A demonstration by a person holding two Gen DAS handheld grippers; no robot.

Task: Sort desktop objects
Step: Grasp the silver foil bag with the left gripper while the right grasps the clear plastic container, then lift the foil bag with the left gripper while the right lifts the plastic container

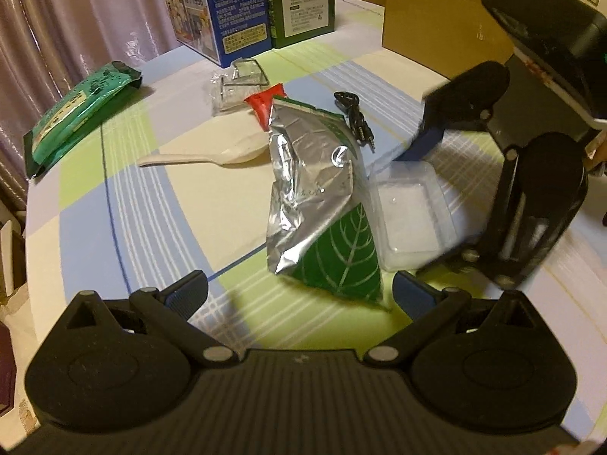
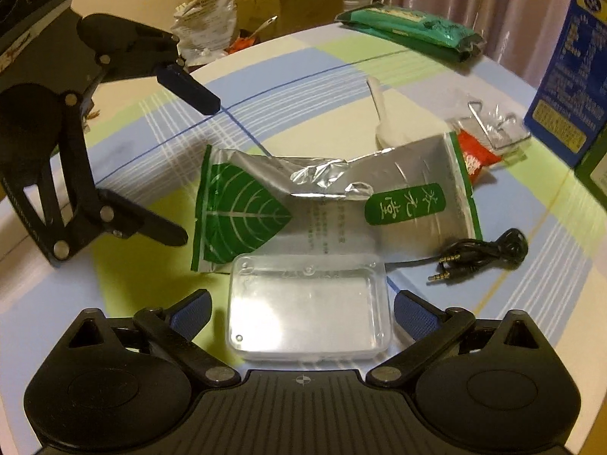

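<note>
Both grippers stood apart, the right gripper [image 2: 301,313] straddling the clear plastic box [image 2: 309,305] apparently to grasp it, the left gripper [image 1: 299,294] facing the foil pouch [image 1: 322,204].

This looks like a room in a home: a table with a checked blue, green and cream cloth [image 1: 114,197], shiny pinkish curtains [image 1: 76,19] and brown cardboard boxes [image 1: 436,19].

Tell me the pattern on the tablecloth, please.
The tablecloth has blue, green and cream checks; the left wrist view shows it best.
</note>
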